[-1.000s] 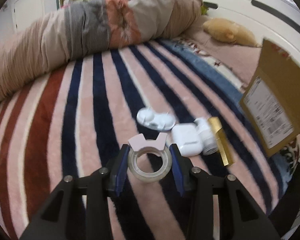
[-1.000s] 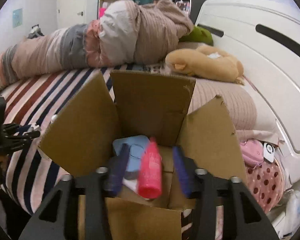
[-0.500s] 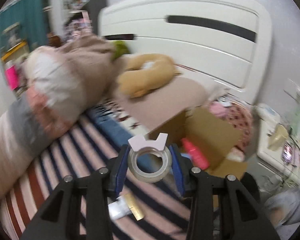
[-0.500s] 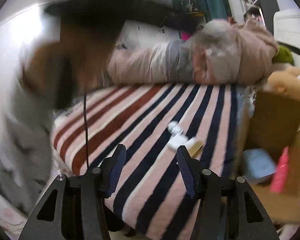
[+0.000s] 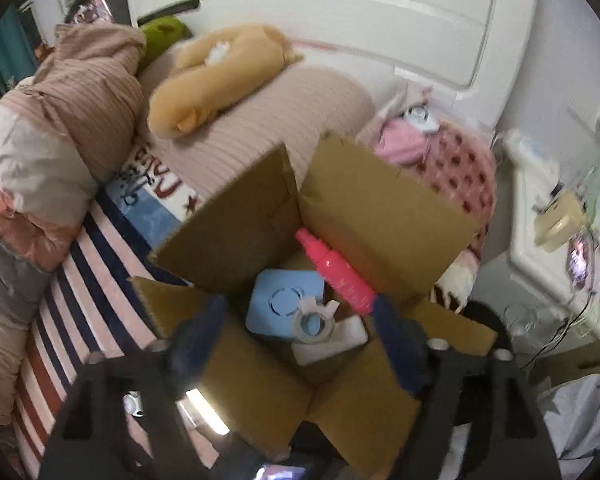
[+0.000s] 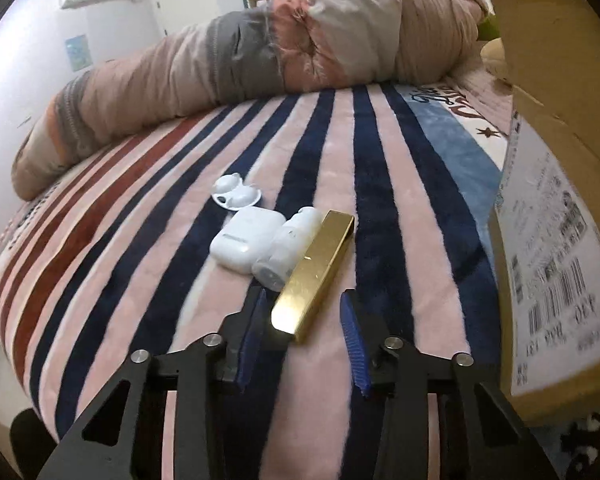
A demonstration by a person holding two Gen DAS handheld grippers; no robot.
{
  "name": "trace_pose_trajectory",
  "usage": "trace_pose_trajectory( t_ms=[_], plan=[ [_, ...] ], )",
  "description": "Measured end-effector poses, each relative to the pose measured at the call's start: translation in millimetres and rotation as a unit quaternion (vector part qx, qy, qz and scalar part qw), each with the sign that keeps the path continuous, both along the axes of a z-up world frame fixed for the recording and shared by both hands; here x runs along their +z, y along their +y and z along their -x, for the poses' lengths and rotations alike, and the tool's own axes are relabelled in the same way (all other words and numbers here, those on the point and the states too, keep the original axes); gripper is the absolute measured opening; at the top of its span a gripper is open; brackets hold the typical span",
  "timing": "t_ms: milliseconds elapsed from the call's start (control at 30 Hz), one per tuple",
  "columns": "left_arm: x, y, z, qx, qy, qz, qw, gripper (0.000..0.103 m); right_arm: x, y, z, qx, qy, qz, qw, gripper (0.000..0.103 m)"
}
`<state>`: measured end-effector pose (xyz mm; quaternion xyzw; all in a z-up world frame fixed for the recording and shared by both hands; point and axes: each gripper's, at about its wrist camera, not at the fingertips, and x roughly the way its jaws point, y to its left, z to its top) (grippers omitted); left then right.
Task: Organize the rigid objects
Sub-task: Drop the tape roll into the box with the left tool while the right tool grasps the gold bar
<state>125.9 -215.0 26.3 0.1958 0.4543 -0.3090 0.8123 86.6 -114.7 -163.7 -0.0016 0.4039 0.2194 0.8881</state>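
My left gripper point(image 5: 300, 332) is open above the open cardboard box point(image 5: 384, 204). The clear tape roll point(image 5: 314, 322) lies free inside the box on a blue square item point(image 5: 284, 300), beside a pink bottle point(image 5: 340, 276) and a white item point(image 5: 332, 340). My right gripper point(image 6: 302, 328) is open low over the striped blanket point(image 6: 180, 248), its jaws on either side of the near end of a gold bar point(image 6: 316, 272), not touching it. A white tube point(image 6: 288, 248), a white case point(image 6: 248, 244) and a white earbud holder point(image 6: 236, 196) lie just beyond.
The box side with a shipping label point(image 6: 556, 232) stands close on the right of my right gripper. A rolled duvet point(image 6: 260, 48) lies along the back of the bed. A plush toy point(image 5: 220, 76) and pillow point(image 5: 284, 120) lie behind the box, a cluttered side table point(image 5: 556, 240) to its right.
My left gripper swung over the box, opened and let go of the tape roll, which now lies inside. My right gripper left the box and came down around the gold bar.
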Motion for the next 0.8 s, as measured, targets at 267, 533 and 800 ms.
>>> trace_pose_trajectory(
  t_ms=[267,533,800],
  plan=[
    [31,138,22,0.15,-0.112,0.053,0.9808,0.084,9,-20,31,0.017,-0.001,0.006,1.0,0.015],
    [-73,259,30,0.28,-0.061,0.065,0.9558,0.084,7,-7,24,0.024,-0.018,0.069,0.997,0.031],
    [-141,282,35,0.304,-0.027,0.1,0.9468,0.084,52,-3,49,0.04,-0.073,0.038,0.996,0.013]
  ],
)
